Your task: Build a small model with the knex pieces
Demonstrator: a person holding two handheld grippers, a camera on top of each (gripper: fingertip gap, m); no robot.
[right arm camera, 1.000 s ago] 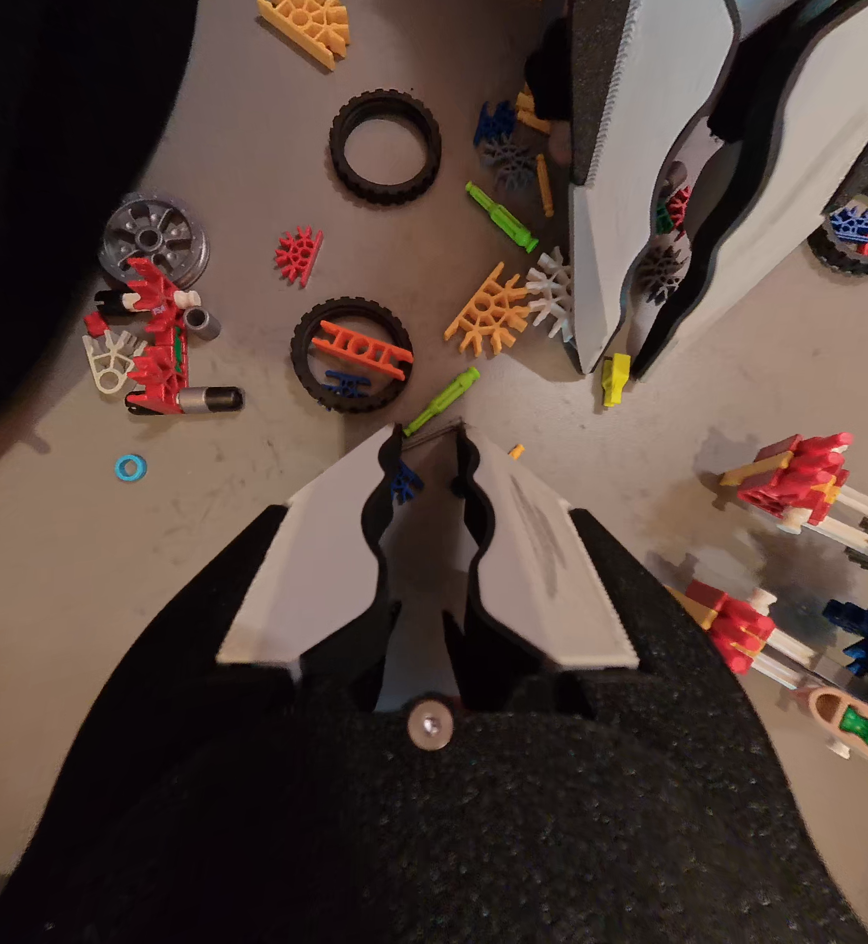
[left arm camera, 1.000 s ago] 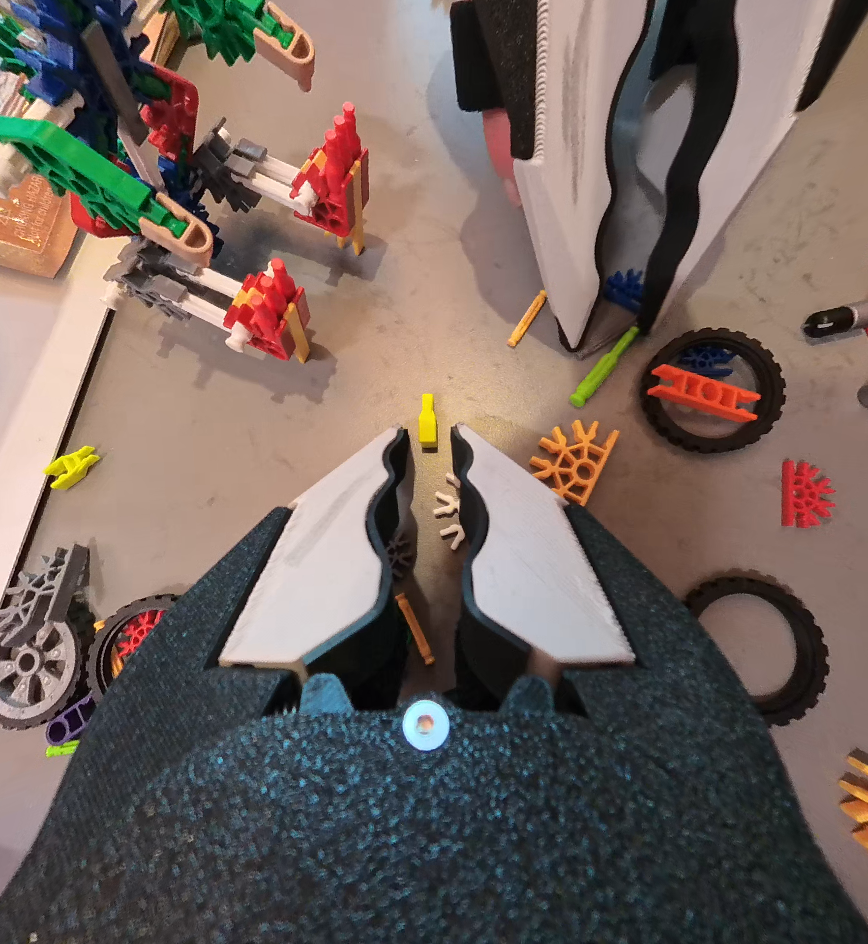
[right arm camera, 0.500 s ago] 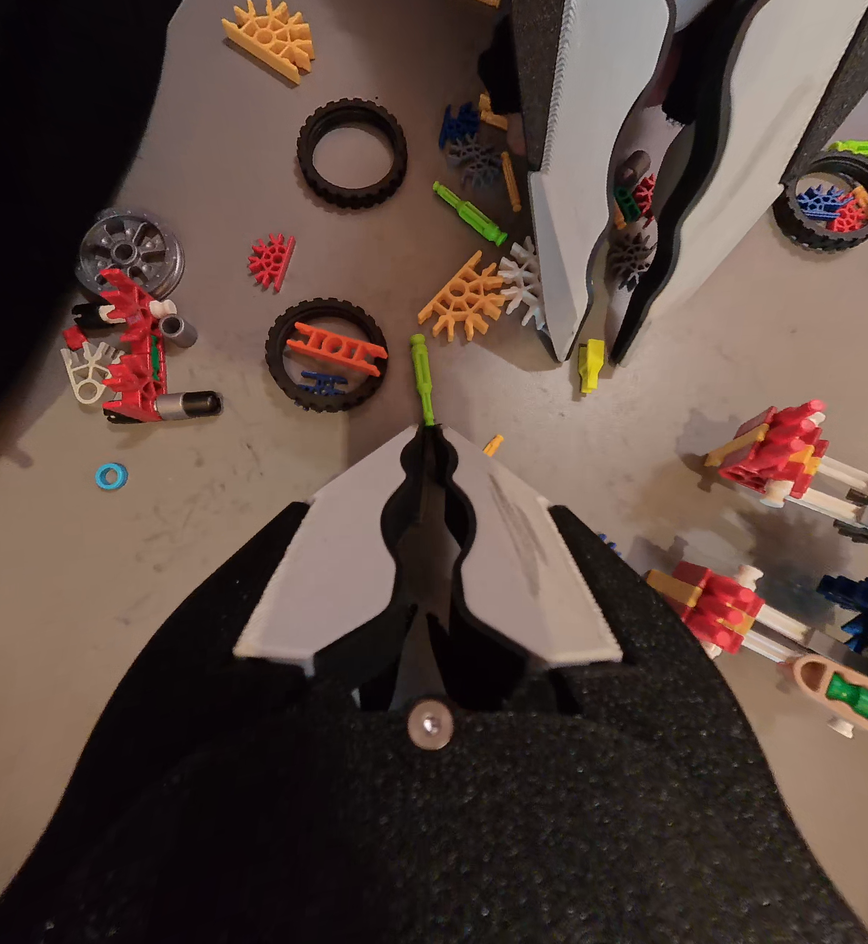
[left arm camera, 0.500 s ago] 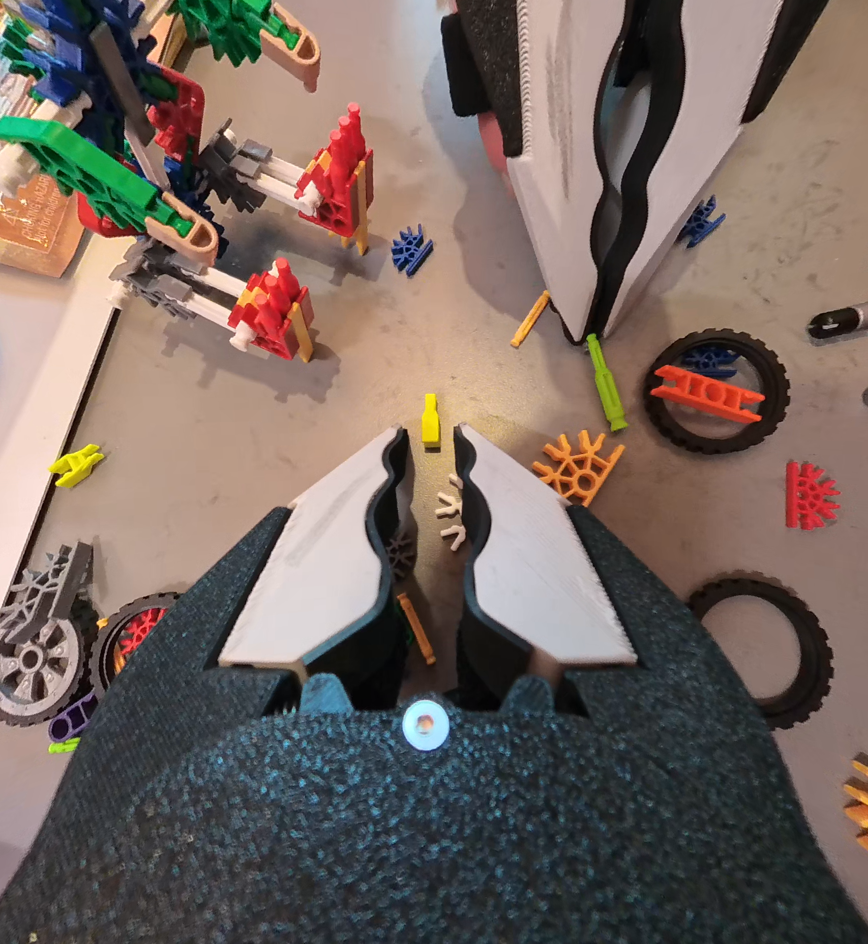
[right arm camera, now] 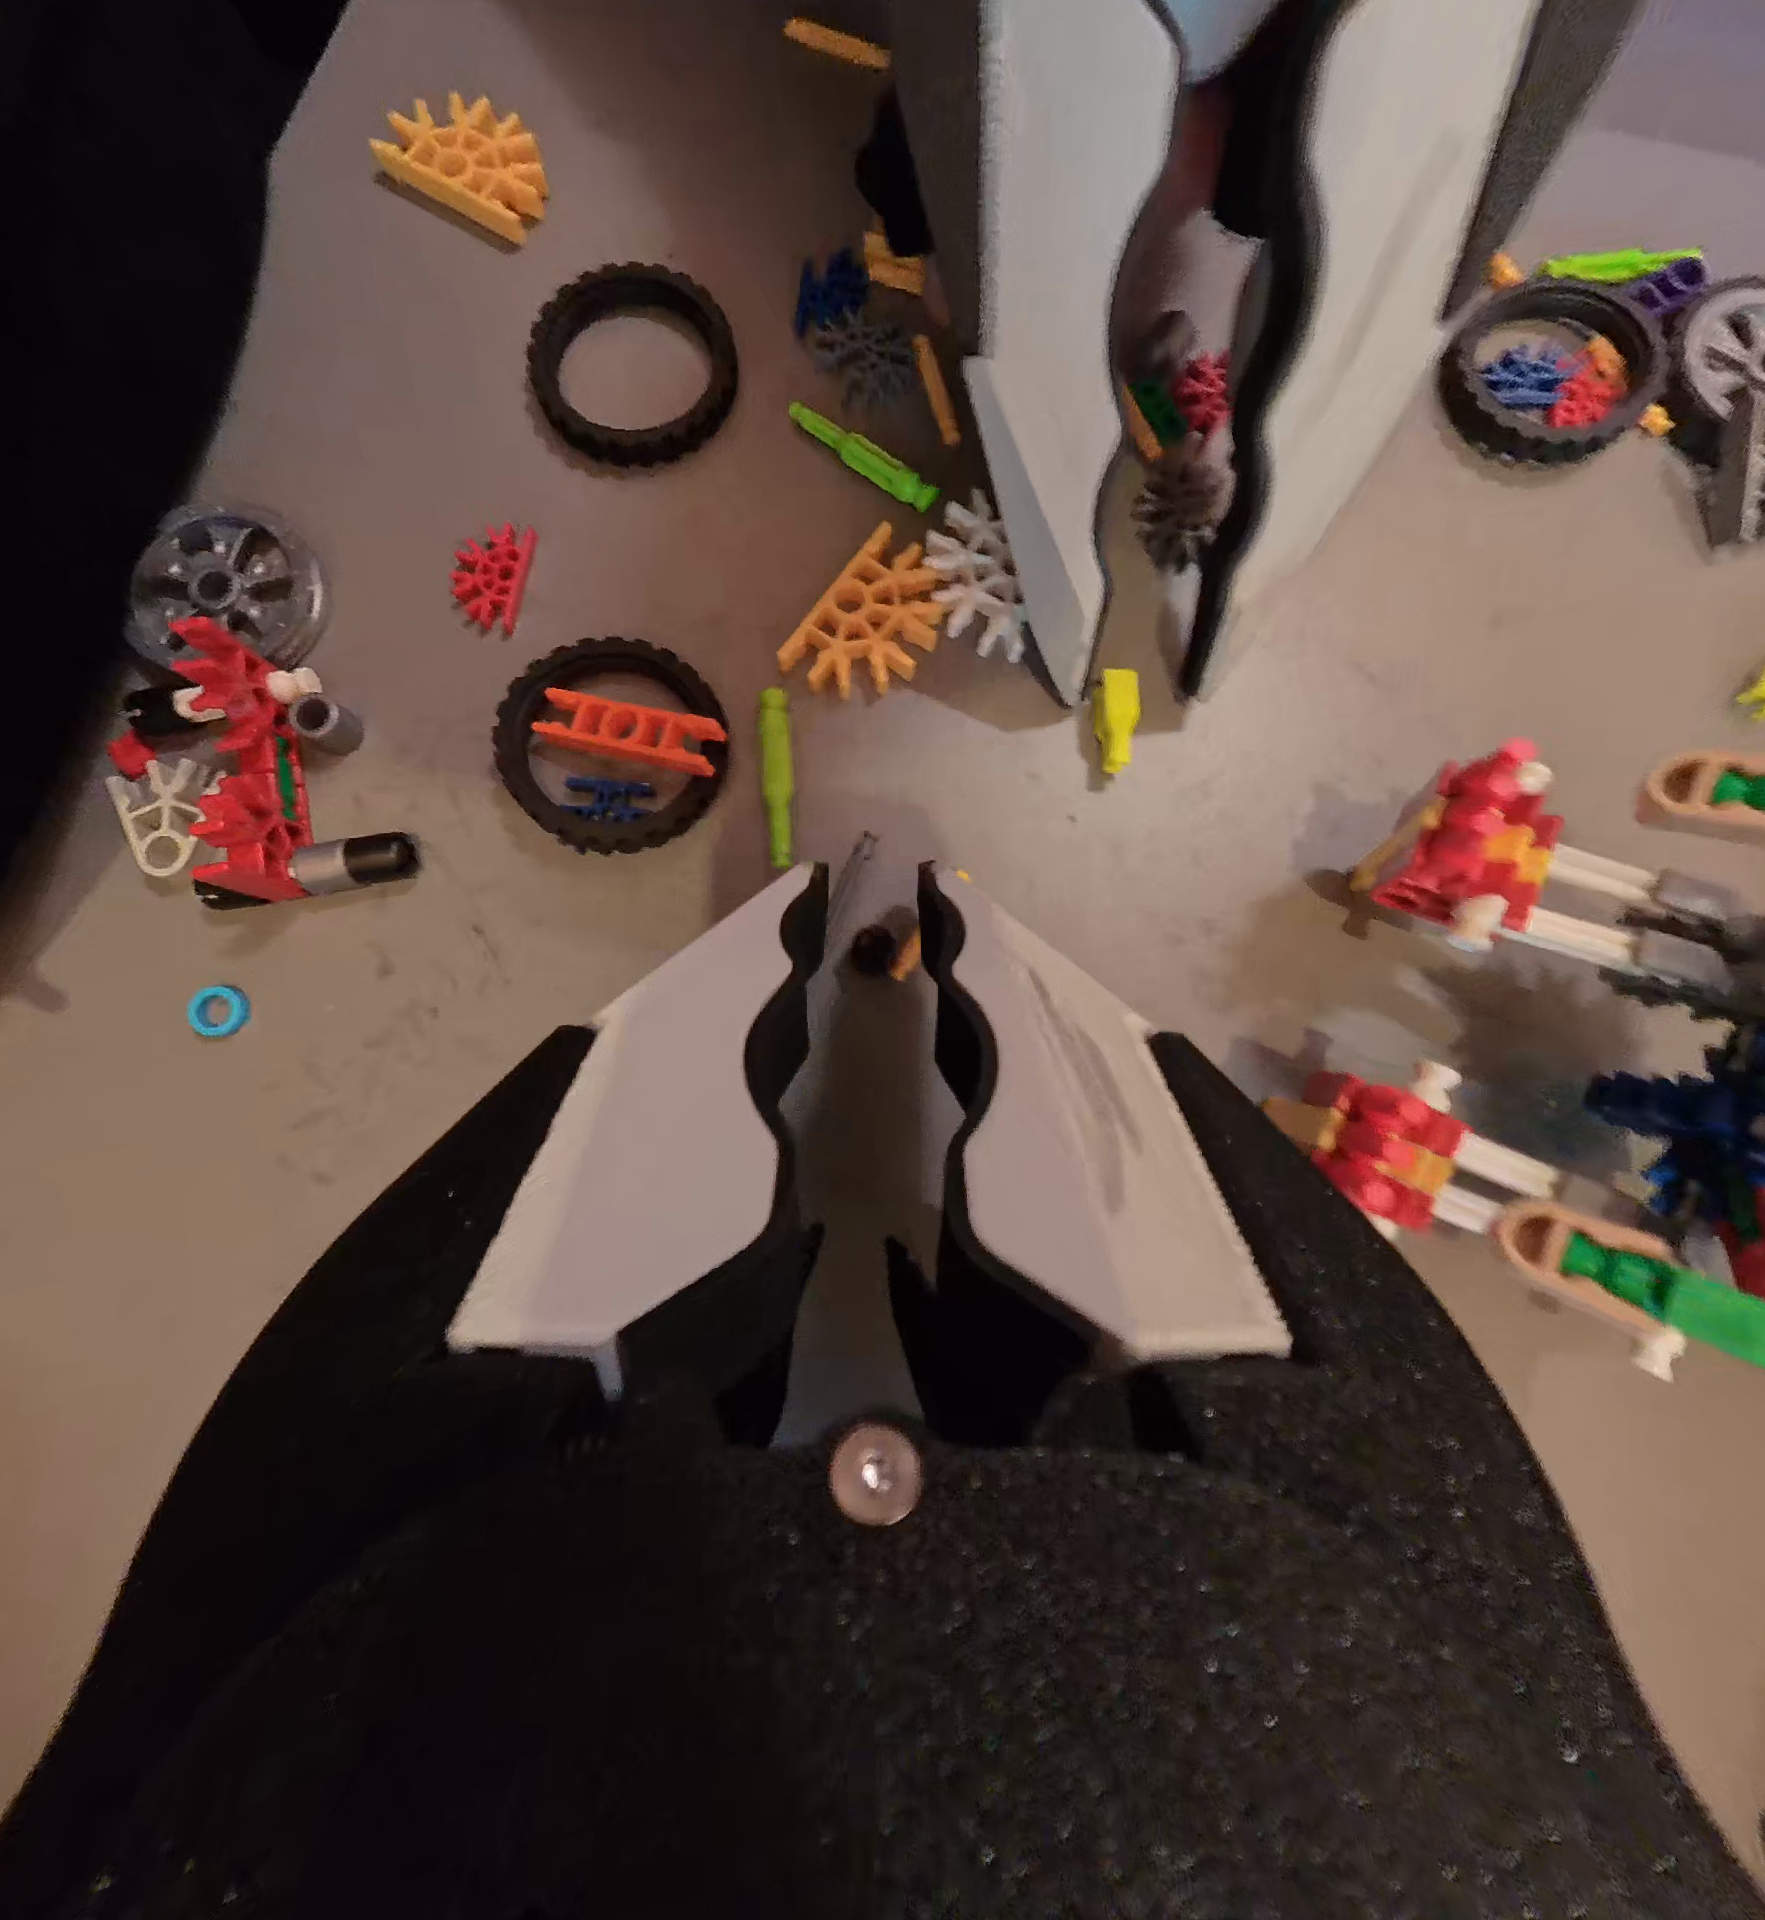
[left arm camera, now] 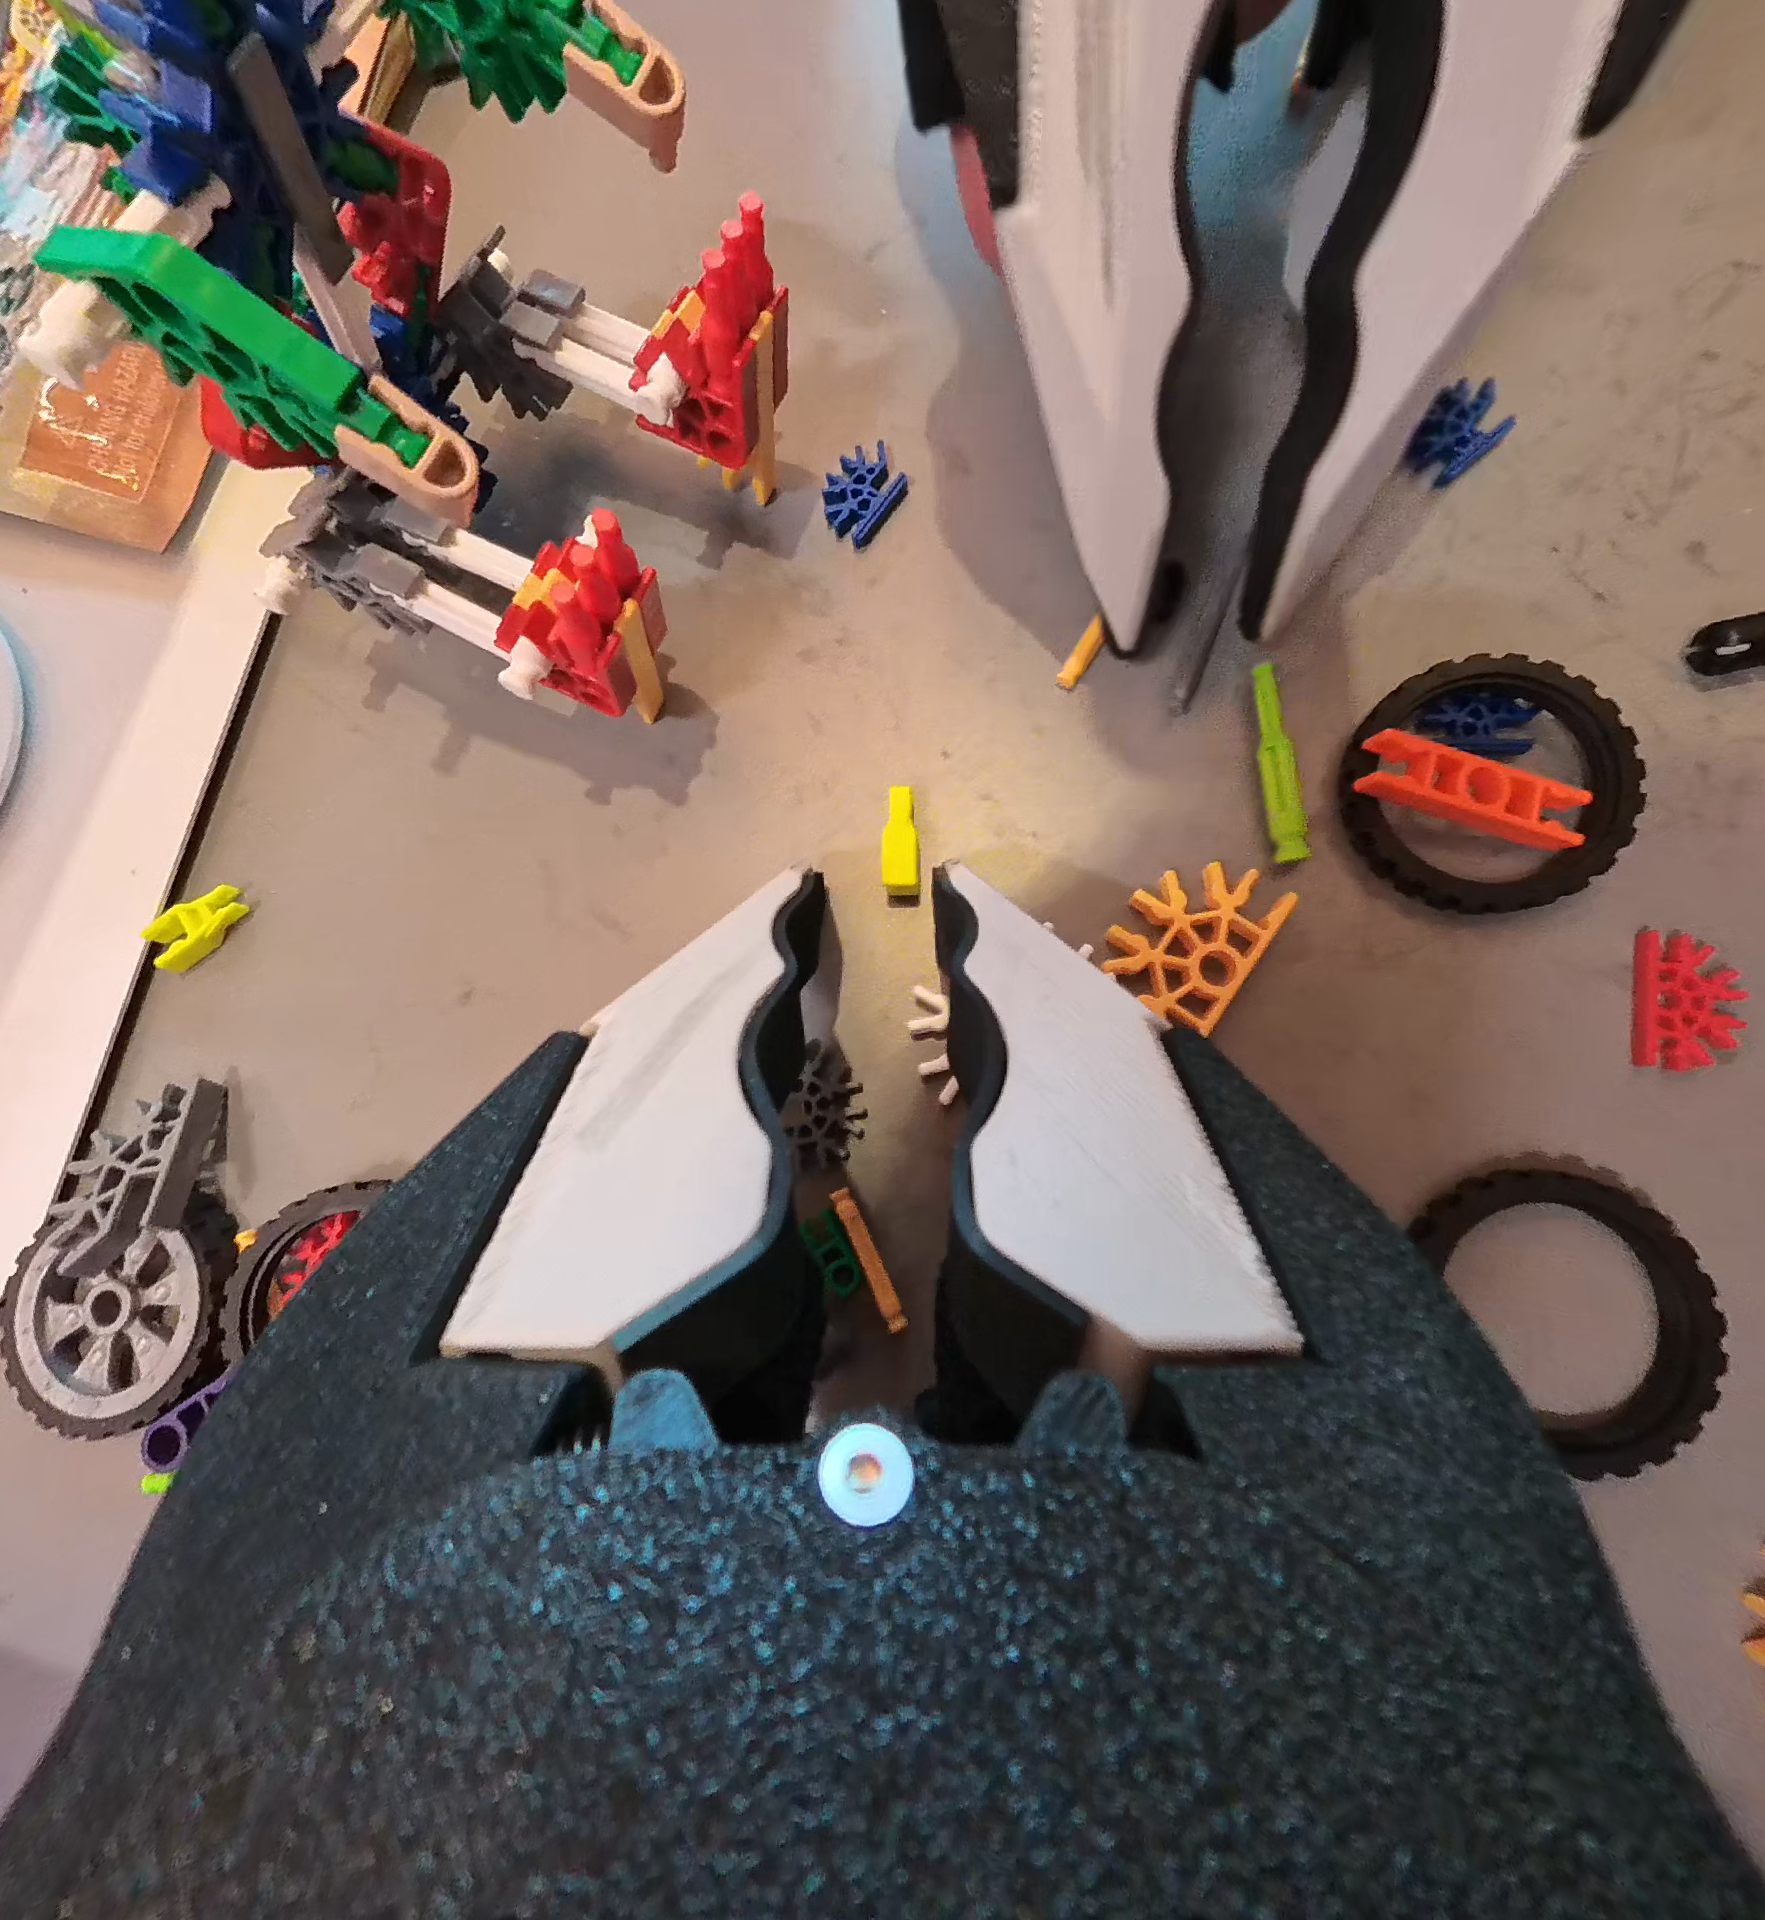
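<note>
While my left gripper (left arm camera: 878,883) hangs where it was a second ago, jaws a little apart and empty, the changes are all on the other side. I take the yellow stub (left arm camera: 899,842) as my reference: it lies just ahead of the left fingertips, unmoved. Behind it, on the table (left arm camera: 545,831) under the gap of that gripper, I note a grey spoked connector (left arm camera: 824,1107), a white one (left arm camera: 935,1029) and an orange rod (left arm camera: 867,1257), none of them touched.

My right gripper (right arm camera: 867,883) stands beyond the yellow stub (right arm camera: 1117,717), tips down near the table. Its jaws were apart a second ago and closed to a touch half a second ago. Now they stand slightly apart again. A thin grey rod (right arm camera: 850,894) runs up the gap, close against the left finger. From the left wrist view the same rod (left arm camera: 1198,665) slants from between those tips towards the table. It is not pinched from both sides as far as I can see, and I cannot tell whether it is loose.

The lime green rod (left arm camera: 1278,764), right of the stub, has swung from slanting to nearly upright in the view. A blue connector (left arm camera: 862,494), hidden a second ago, lies in the open beyond the stub.
</note>
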